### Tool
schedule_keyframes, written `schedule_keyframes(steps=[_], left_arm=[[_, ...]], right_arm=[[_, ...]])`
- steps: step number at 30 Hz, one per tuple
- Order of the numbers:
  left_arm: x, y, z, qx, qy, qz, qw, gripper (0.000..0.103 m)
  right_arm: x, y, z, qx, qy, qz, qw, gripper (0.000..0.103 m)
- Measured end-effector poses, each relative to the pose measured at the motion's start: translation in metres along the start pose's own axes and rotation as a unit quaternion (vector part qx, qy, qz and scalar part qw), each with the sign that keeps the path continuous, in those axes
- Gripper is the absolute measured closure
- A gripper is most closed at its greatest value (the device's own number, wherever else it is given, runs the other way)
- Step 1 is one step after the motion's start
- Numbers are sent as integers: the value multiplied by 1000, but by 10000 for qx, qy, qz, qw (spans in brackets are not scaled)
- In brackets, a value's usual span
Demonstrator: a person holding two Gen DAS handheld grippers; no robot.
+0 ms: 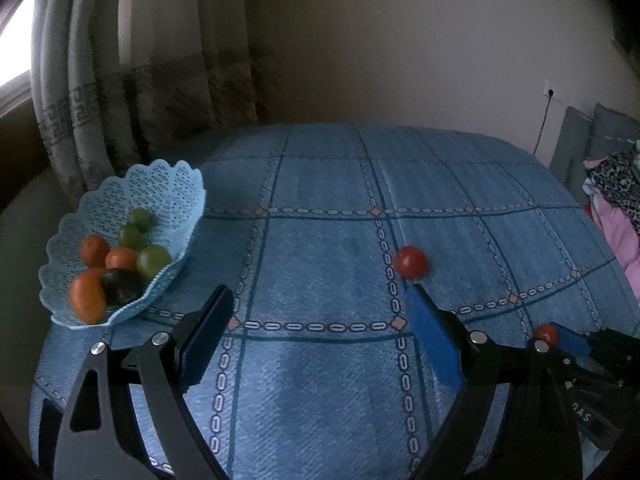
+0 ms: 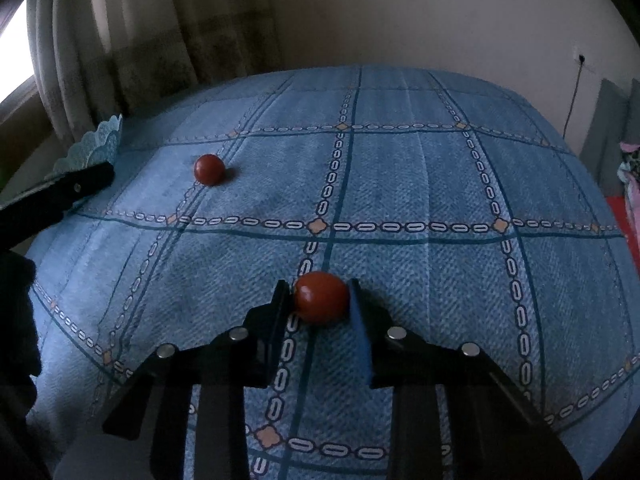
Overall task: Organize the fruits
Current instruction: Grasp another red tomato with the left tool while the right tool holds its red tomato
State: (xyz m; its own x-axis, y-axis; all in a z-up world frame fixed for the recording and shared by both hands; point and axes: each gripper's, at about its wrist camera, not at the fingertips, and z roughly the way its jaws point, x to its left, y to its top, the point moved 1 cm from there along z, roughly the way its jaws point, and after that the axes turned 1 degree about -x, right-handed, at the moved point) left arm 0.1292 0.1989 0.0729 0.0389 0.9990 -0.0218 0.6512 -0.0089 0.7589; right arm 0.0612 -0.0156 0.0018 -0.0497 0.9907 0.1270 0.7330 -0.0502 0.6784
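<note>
Right gripper (image 2: 320,300): its fingers are closing around a red tomato (image 2: 322,297), one pad at each side; whether they are already pressing it I cannot tell.
Left gripper (image 1: 320,304): its fingers are standing wide apart, holding nothing, hovering over the blue checked tabletop (image 1: 320,380).
Second tomato (image 1: 410,261): it is lying loose on the cloth, just beyond the left gripper's right fingertip.
Basket (image 1: 168,184): it is sitting at the tabletop's left edge, already holding oranges, green fruits and one dark fruit.
Doing the step well: I judge a gentle squeeze is called for, since the skin looks soft; then a straight lift before swinging left to the basket.
Left wrist view: it alone is showing the basket's contents.
Right wrist view: it alone is showing the fingers bracketing the tomato; of the basket only a rim is showing.
</note>
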Motion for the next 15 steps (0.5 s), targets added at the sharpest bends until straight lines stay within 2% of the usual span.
schedule_keyframes(steps=[8,10,15], left_arm=[[-20,6,21,189,-407,220,9988,15],[-27,8,27,241,-476,280,9982,18],[-37,14,53,526,-672,275,9960,34]], right_arm=[[-8,-1,-8,-186,85,239,9995,74],[-8,-2,-9,-191,101,239,9995,74],[-10,-3,-8,-160,145,316,9993,74]])
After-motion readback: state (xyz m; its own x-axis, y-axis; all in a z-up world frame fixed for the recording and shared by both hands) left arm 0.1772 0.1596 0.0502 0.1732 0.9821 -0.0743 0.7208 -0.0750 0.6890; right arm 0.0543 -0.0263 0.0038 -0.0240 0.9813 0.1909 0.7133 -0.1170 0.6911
